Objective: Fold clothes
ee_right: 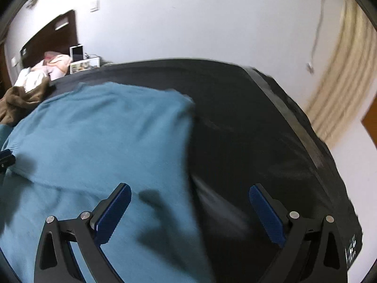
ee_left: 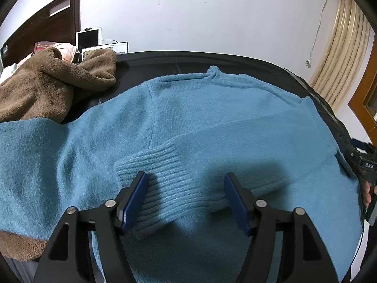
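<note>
Sweater [ee_right: 99, 136] edge beside bare tbl [ee_right: 259, 129]

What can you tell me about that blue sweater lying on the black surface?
The blue sweater is a fuzzy, soft-looking knit spread flat on the black surface, collar at the far edge. One sleeve is folded across the body, its ribbed cuff lying between the open jaws of the left hand-held gripper; the pads do not seem to press it. The other sleeve stretches out toward a brown fleece garment, lying partly over it. The right hand-held gripper hangs open above the sweater's side edge.
</note>
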Demonstrator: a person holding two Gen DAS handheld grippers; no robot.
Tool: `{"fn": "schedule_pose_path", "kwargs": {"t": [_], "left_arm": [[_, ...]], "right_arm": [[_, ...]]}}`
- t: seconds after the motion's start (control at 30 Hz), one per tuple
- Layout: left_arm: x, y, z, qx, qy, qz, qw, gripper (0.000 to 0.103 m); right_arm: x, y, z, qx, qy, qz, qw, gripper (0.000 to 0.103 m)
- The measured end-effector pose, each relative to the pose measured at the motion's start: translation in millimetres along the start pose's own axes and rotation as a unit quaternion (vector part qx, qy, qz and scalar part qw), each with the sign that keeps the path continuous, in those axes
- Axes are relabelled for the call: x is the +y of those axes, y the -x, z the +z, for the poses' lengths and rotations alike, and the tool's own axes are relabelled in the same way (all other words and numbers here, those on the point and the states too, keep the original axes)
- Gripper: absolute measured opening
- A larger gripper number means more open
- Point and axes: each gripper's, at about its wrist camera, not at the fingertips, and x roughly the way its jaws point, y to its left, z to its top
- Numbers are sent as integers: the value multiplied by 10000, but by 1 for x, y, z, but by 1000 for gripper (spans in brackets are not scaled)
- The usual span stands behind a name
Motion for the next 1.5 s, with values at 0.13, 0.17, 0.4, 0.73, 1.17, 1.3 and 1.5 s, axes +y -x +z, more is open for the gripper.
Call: {"fn": "schedule_pose_path", "kwargs": {"t": [0.13,0.17,0.4,0.73,1.17,1.3,1.5], "left_arm": [[-2,3,-1,-5,6,-16,10000,79],[-2,3,-1,-8,23,-16,10000,79],[-1,3,-3,3,18,-53,10000,80],[-25,0,-8,132,-502,-270,9983,81],[-21,-3,-5,189,-458,-445,9978,83],[-12,1,-2,128,-197,-547,9982,83],[-17,-2,-4,163,-285,-424,9986,83]], "right_arm": [[-9,-4,-12,170,191,32,9997,101],[-6,-7,-14,212,284,-6,9994,101],[-6,-28,-2,122,-30,-560,9984,101],[-48,-22,-12,-56,-1319,-631,9892,101],[-42,-1,-12,-117,-1167,-381,9924,101],[-29,27,3,-597,-1100,266,9918,101],[39,4,28,-320,-129,1554,9872,102]]}}
